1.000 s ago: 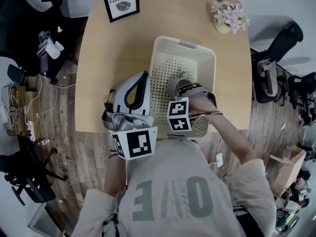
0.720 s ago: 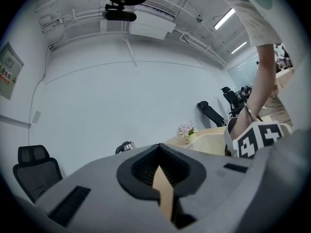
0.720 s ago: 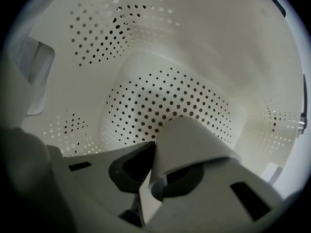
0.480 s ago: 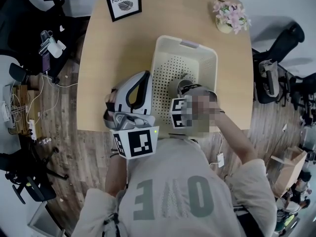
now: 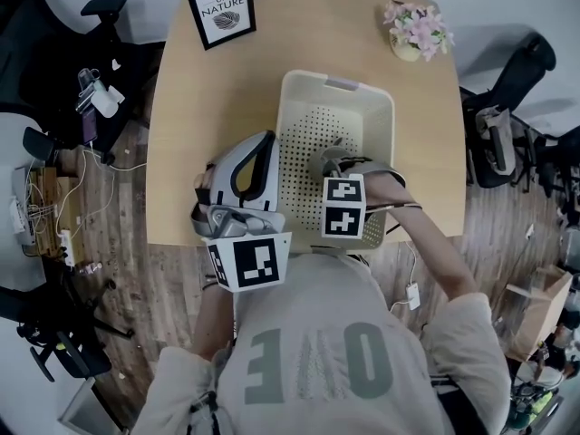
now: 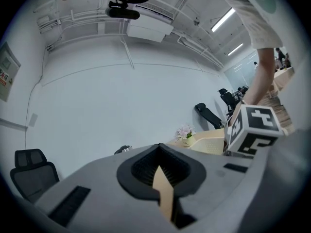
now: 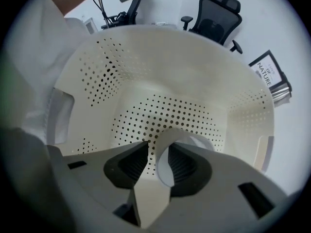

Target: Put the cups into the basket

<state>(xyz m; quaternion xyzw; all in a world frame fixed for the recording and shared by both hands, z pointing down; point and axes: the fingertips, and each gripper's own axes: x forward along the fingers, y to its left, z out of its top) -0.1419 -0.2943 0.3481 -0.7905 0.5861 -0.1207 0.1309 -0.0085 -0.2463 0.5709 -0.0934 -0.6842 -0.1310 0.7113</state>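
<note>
Your right tongs have just been opening and stand wide astride the thin white cup, toward 6 o'clock in the perforated cream plastic basket, so lift straight out without snagging it; your left tongs are narrow, empty.

Right gripper, jaws just opened astride the cup, hides most of it; basket partly too.

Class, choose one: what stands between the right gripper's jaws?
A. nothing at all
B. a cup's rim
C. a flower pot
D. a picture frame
B: the right gripper view shows the rim of the white cup between the jaws of the right gripper, which have just been opening and now stand apart, inside the basket.
</note>
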